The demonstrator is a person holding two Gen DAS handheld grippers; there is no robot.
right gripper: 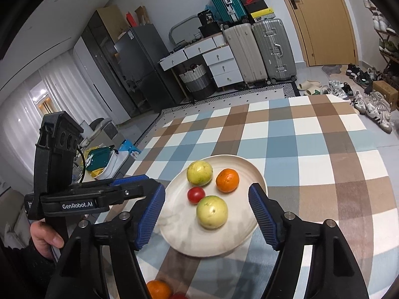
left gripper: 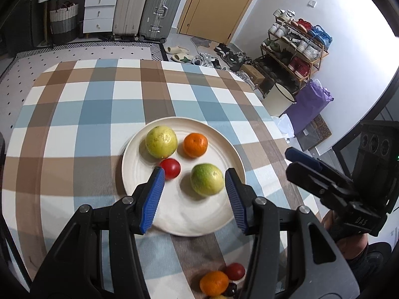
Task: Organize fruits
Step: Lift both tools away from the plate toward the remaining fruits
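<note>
A white plate (left gripper: 174, 214) (right gripper: 179, 236) on the checked tablecloth holds a yellow guava (left gripper: 161, 141) (right gripper: 199, 173), an orange (left gripper: 195, 145) (right gripper: 227, 180), a red tomato (left gripper: 170, 168) (right gripper: 196, 195) and a green guava (left gripper: 207, 179) (right gripper: 212, 211). My left gripper (left gripper: 195, 174) is open and empty above the plate, around the green guava but apart from it. My right gripper (right gripper: 207, 191) is open and empty above the plate's near side. Loose on the cloth near me lie another orange (left gripper: 214, 283) (right gripper: 158, 289), a red tomato (left gripper: 235, 271) (right gripper: 178, 295) and a dark fruit (left gripper: 230, 289).
The right gripper shows at the right of the left wrist view (left gripper: 331, 186); the left gripper shows at the left of the right wrist view (right gripper: 94, 196). The table's edges (left gripper: 264, 104) drop to the floor. Suitcases (right gripper: 271, 49), drawers and a shoe rack (left gripper: 294, 47) stand beyond.
</note>
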